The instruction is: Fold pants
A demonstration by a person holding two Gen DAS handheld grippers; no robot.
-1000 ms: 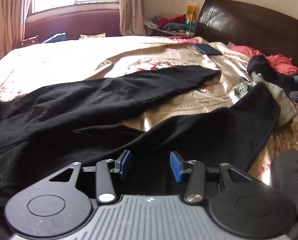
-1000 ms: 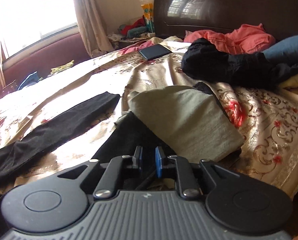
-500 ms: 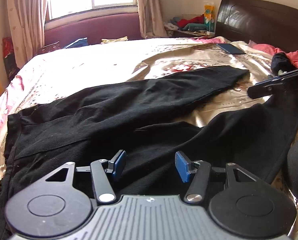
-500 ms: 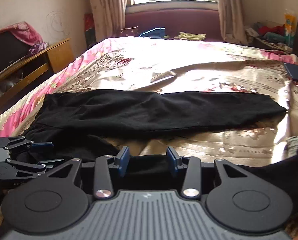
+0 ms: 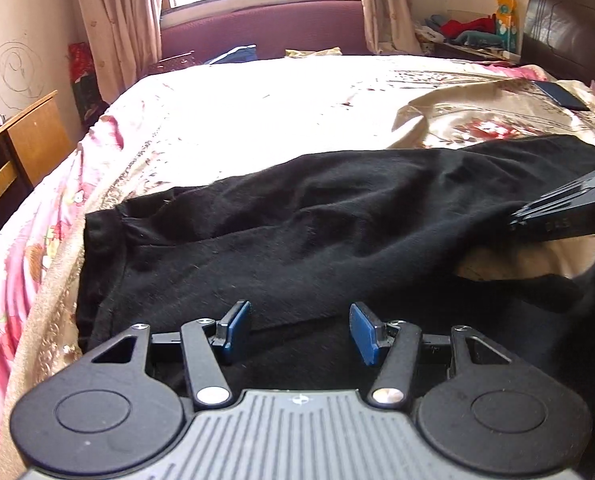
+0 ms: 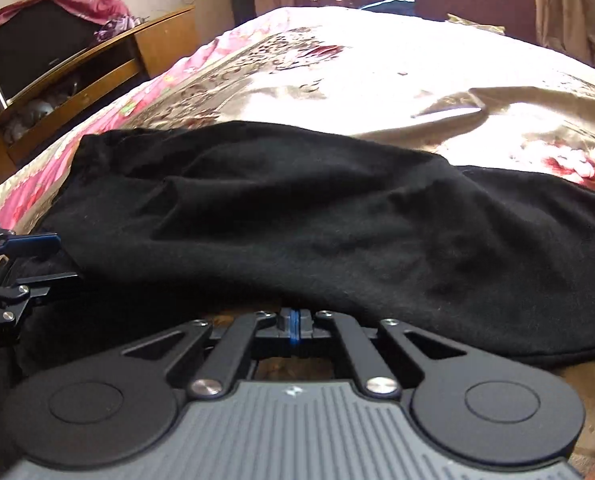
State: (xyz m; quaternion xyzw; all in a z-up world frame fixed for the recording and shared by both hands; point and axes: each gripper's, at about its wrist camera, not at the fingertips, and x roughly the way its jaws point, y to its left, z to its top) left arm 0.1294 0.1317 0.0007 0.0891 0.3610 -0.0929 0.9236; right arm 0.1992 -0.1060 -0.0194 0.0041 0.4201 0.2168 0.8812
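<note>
Black pants (image 5: 317, 232) lie spread on the bed, waistband at the left, legs running right. My left gripper (image 5: 300, 330) is open, its blue pads low over the near pant fabric, holding nothing. It also shows at the left edge of the right wrist view (image 6: 33, 256). My right gripper (image 6: 294, 326) has its blue pads pressed together at the near edge of the pants (image 6: 337, 220); whether fabric is pinched between them cannot be seen. The right gripper also shows at the right of the left wrist view (image 5: 569, 208), against the pant leg.
The floral bedspread (image 5: 297, 112) covers the bed. A wooden desk (image 5: 21, 152) stands left of the bed; it also shows in the right wrist view (image 6: 97, 56). A dark phone (image 5: 561, 94) lies near the dark headboard (image 5: 569, 32). A window and curtains are behind.
Both grippers have swung left toward the waistband end of the pants. The right gripper's jaws have gone from partly open to shut. The left gripper stays open.
</note>
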